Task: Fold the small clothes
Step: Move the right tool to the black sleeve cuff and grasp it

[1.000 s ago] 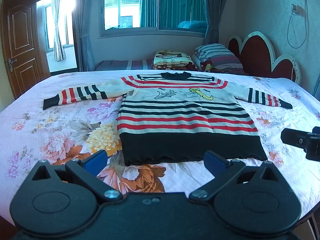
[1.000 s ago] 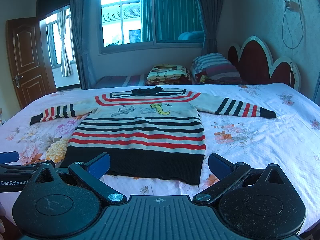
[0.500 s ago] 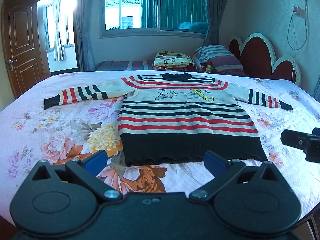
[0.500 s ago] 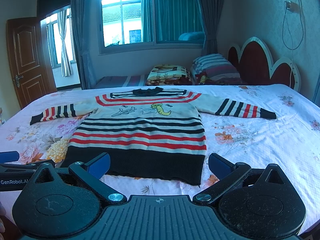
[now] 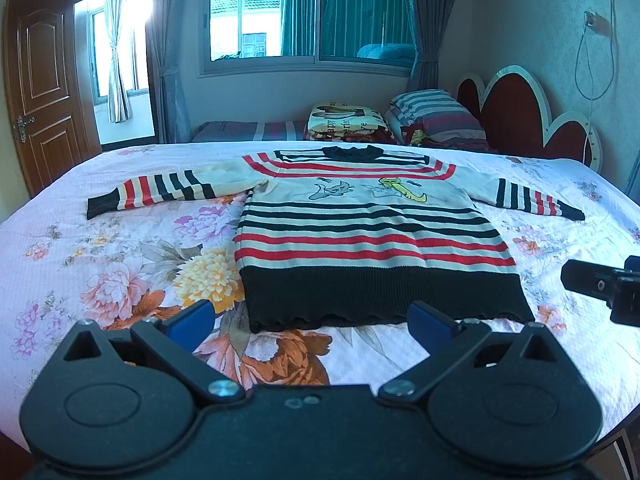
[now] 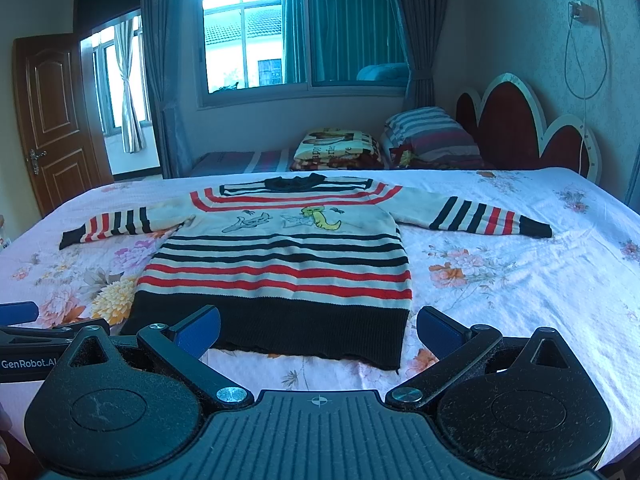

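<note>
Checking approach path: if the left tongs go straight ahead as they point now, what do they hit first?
Probably the black knitted hem band of the striped cream, red and black sweater, lying flat on the floral bed sheet. The left tongs are open, just short of it; depth is unclear.

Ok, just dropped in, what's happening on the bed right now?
A striped sweater lies spread flat on the floral bed sheet, both sleeves out to the sides, not yet folded. The left gripper and right gripper are both open near its black hem, holding nothing.
</note>
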The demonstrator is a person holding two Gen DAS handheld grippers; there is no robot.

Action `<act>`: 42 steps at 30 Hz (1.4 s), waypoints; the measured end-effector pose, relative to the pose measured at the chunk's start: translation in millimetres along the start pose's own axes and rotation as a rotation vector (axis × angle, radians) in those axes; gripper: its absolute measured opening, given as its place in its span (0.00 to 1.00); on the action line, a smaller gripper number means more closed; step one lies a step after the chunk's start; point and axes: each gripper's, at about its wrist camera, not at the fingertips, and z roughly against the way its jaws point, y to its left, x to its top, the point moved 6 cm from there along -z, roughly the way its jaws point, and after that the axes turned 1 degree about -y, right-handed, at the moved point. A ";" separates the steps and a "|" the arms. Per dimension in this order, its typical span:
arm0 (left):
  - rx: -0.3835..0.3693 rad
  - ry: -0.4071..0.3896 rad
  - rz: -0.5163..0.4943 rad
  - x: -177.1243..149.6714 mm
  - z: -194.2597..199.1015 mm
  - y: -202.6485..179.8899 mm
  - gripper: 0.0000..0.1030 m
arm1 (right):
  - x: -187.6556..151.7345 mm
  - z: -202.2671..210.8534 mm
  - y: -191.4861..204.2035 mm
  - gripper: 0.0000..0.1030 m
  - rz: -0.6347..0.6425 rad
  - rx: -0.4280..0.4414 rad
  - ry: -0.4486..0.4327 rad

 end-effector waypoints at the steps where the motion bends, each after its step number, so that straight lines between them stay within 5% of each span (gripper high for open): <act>1: -0.001 0.001 0.003 -0.5 0.9 -0.3 0.99 | 0.0 0.2 -0.2 1.00 0.000 -0.001 0.000; 10: -0.018 0.012 0.014 0.9 -2.7 -5.8 0.99 | -2.8 1.3 -5.6 1.00 0.000 -0.016 0.006; 16: -0.022 0.001 0.035 12.4 -16.1 -14.0 0.99 | 3.7 -6.7 -30.2 1.00 0.004 -0.102 -0.003; 21: -0.003 -0.004 -0.031 23.9 -37.5 -27.2 0.99 | 19.2 -19.1 -60.8 1.00 -0.028 -0.161 -0.040; 30: -0.034 -0.034 0.008 68.5 -98.2 -38.7 0.98 | 67.3 -71.5 -139.9 0.99 -0.127 -0.180 -0.081; 31: -0.007 -0.047 0.007 75.0 -107.0 -39.5 0.98 | 72.9 -78.6 -150.0 0.93 -0.135 -0.187 -0.088; 32: 0.020 -0.060 0.011 81.6 -115.5 -40.5 0.98 | 78.3 -87.5 -160.0 0.65 -0.146 -0.191 -0.090; 33: 0.032 -0.071 0.022 88.4 -125.1 -41.0 0.99 | 82.9 -98.9 -172.2 0.56 -0.162 -0.200 -0.074; 42: 0.004 0.006 0.065 125.3 -229.1 -61.3 0.97 | 100.7 -194.5 -293.4 0.54 -0.384 -0.253 -0.044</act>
